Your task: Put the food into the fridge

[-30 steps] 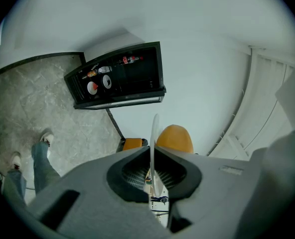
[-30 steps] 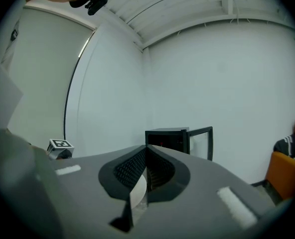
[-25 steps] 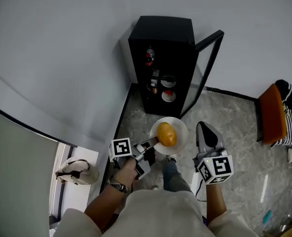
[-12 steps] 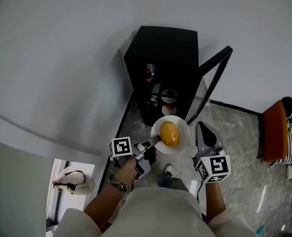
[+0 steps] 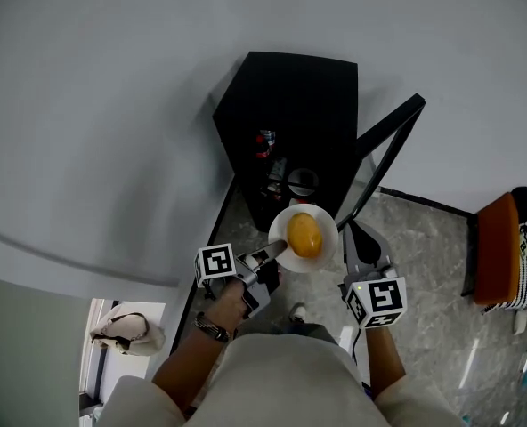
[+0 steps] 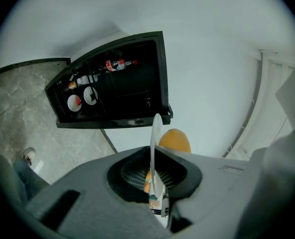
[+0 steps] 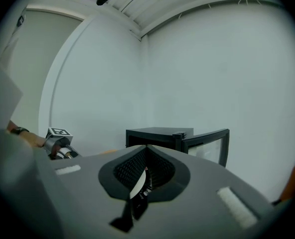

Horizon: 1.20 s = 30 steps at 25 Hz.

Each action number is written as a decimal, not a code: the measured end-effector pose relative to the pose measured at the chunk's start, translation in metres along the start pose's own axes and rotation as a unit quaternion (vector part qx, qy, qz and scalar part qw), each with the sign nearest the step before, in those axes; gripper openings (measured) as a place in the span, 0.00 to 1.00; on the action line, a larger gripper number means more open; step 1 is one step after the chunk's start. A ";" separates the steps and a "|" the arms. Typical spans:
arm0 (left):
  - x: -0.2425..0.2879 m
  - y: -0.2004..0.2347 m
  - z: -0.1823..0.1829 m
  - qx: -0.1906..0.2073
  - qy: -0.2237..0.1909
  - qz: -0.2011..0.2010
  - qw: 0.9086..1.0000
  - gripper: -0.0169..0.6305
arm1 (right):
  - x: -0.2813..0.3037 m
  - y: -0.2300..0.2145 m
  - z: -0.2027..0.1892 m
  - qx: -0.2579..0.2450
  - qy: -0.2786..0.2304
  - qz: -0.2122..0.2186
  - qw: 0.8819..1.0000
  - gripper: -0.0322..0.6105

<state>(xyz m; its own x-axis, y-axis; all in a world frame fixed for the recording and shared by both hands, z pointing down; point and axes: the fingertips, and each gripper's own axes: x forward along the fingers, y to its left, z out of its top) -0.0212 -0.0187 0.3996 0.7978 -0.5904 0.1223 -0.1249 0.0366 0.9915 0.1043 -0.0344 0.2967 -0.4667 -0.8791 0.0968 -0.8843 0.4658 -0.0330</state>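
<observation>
A round orange-yellow piece of food (image 5: 304, 236) lies on a white plate (image 5: 284, 221). My left gripper (image 5: 276, 250) is shut on the plate's near rim and holds it level in front of the black fridge (image 5: 290, 96). In the left gripper view the plate (image 6: 155, 138) stands edge-on between the jaws, with the food (image 6: 175, 141) beyond it. The fridge door (image 5: 384, 149) stands open to the right. Inside the fridge are a bottle (image 5: 264, 140) and small dishes (image 5: 301, 183). My right gripper (image 5: 363, 236) hangs beside the plate, shut and holding nothing.
An orange chair (image 5: 495, 238) with striped cloth stands at the right on the marble floor (image 5: 424, 238). A light bag (image 5: 125, 332) lies at the lower left behind a wall edge. The white wall runs behind and to the left of the fridge.
Both grippers and the plate with the food have moved closer to the open fridge. The fridge now lies nearer in the head view. Neither grip has changed.
</observation>
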 end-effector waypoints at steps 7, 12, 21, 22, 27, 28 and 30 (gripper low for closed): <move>0.007 0.015 0.030 -0.004 -0.016 0.013 1.000 0.05 | 0.025 0.001 -0.013 -0.001 0.015 0.014 1.000 0.06; 0.013 0.027 0.057 -0.002 -0.016 0.022 1.000 0.05 | 0.049 0.003 -0.033 0.012 0.030 0.022 0.999 0.06; 0.022 0.074 0.118 0.004 -0.022 0.024 0.999 0.05 | 0.102 0.013 -0.078 0.029 0.021 0.023 0.999 0.06; 0.025 0.080 0.123 0.003 -0.024 0.025 0.999 0.05 | 0.108 0.013 -0.084 0.029 0.023 0.023 0.999 0.06; 0.042 0.105 0.143 0.001 -0.034 0.024 0.999 0.05 | 0.135 0.003 -0.110 0.029 0.025 0.006 0.999 0.06; 0.046 0.111 0.145 -0.001 -0.036 0.026 0.999 0.05 | 0.138 0.001 -0.115 0.031 0.027 0.001 0.999 0.06; 0.052 0.123 0.150 -0.004 -0.040 0.030 0.999 0.05 | 0.145 -0.005 -0.124 0.036 0.032 -0.005 0.999 0.06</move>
<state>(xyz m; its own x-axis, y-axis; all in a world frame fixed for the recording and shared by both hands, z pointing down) -0.0835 -0.1663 0.5214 0.7395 -0.6491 0.1786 -0.1661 0.0811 0.9828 0.0431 -0.1514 0.4341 -0.4571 -0.8748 0.1606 -0.8892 0.4457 -0.1030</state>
